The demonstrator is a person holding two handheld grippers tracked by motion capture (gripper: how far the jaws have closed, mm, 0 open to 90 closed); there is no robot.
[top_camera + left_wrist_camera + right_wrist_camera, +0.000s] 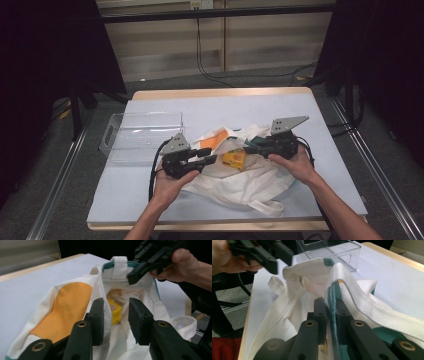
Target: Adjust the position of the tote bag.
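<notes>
A white cloth tote bag with an orange patch and a teal-trimmed rim lies on the table, its mouth held up between the two grippers. A small yellow box sits inside it, seen through the mouth. My left gripper stands at the bag's near edge with its jaws apart; the fabric runs beside one pad without being pinched. My right gripper is shut on the teal rim and lifts it. A white handle strap hangs beside it.
A clear plastic bin stands on the table to the left of the bag, also behind the bag's rim. The pale blue tabletop has wooden edges. Each gripper trails a black cable towards the person.
</notes>
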